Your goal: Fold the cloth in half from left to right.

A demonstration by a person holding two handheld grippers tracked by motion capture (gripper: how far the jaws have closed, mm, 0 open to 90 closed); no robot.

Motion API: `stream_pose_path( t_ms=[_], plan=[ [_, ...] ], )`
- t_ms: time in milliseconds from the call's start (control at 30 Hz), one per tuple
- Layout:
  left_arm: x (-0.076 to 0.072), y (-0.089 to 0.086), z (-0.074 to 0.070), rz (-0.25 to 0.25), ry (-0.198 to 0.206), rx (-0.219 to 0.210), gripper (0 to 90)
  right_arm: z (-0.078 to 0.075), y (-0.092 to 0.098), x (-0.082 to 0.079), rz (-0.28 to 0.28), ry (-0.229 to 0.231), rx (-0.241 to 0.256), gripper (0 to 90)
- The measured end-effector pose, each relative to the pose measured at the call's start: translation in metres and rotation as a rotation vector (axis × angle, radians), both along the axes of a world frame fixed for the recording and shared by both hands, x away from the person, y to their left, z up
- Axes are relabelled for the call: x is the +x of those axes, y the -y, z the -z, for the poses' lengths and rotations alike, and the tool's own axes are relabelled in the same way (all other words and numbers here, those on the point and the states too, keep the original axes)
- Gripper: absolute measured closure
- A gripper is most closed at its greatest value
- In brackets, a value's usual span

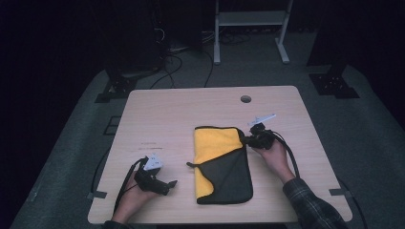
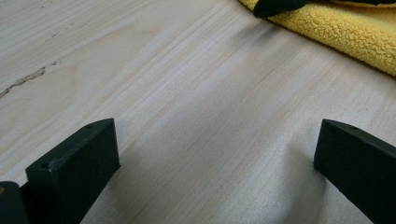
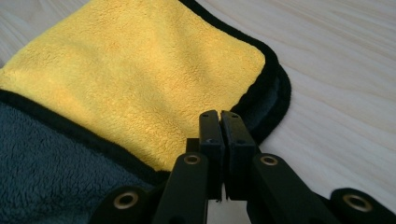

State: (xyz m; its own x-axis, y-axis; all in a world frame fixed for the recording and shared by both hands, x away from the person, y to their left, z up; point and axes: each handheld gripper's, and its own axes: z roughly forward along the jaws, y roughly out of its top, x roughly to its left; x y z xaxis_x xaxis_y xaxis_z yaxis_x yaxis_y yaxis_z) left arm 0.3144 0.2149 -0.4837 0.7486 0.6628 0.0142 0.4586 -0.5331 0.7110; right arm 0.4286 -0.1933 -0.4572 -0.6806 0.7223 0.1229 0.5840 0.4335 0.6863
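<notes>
where the table's point(image 1: 143, 114) near edge meets the person, two forearms come in from below, the right one in a plaid sleeve point(image 1: 313, 207). nearest on the left, the left hand point(image 1: 131, 198) holds the left gripper point(image 1: 168, 185) low over bare wood at the near left of the table, pointing right toward the cloth but apart from it. in the left gripper view its two black jaws stand spread wide with only pale wood grain between them, and a yellow fleecy edge of the cloth point(image 2: 345, 32) lies off at the far right corner of that view.

in the middle of the table, a little toward the near side, lies the folded cloth point(image 1: 222, 162), flat on the wood, yellow on its far and left part with a dark grey flap turned over the near right part, and a black hem all round.

a little farther and to the right, the right hand point(image 1: 274, 157) holds the right gripper point(image 1: 246, 140) at the cloth's right edge, near its far right corner. in the right gripper view the jaws are pressed together, tips over the yellow pile point(image 3: 140, 79) just by the black hem; whether any cloth is pinched between them i cannot tell.

farther still, a small round hole point(image 1: 245, 99) sits in the tabletop near the far edge, and beyond the table a white metal frame point(image 1: 250, 28) stands on the grey floor.
</notes>
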Motion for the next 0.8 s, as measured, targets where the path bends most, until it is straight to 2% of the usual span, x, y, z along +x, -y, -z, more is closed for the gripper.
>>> stream_pose_path(
  t_ms=[233, 300, 333, 433, 467, 633, 800],
  plan=[
    [0.0, 0.0, 0.0, -0.003, 0.0, 0.0, 0.0, -0.001, 0.005, -0.006, 0.031, -0.013, -0.033, 87.1],
    [0.0, 0.0, 0.0, -0.003, 0.0, 0.0, 0.0, 0.003, 0.004, -0.006, 0.039, -0.021, -0.064, 86.3],
    [0.0, 0.0, 0.0, -0.003, 0.0, 0.0, 0.0, 0.005, 0.003, -0.006, 0.043, -0.02, -0.07, 84.9],
    [0.0, 0.0, 0.0, -0.005, -0.001, -0.001, 0.0, 0.004, 0.002, -0.008, 0.049, 0.02, -0.099, 75.2],
    [0.0, 0.0, 0.0, -0.005, -0.001, -0.001, 0.0, 0.0, 0.004, -0.01, 0.051, 0.036, -0.088, 74.3],
    [0.0, 0.0, 0.0, -0.005, 0.0, -0.001, 0.0, -0.012, 0.009, -0.02, 0.023, 0.052, -0.033, 67.9],
    [0.0, 0.0, 0.0, -0.005, 0.0, -0.001, 0.0, -0.019, -0.001, -0.034, -0.048, 0.062, 0.001, 62.0]
  ],
)
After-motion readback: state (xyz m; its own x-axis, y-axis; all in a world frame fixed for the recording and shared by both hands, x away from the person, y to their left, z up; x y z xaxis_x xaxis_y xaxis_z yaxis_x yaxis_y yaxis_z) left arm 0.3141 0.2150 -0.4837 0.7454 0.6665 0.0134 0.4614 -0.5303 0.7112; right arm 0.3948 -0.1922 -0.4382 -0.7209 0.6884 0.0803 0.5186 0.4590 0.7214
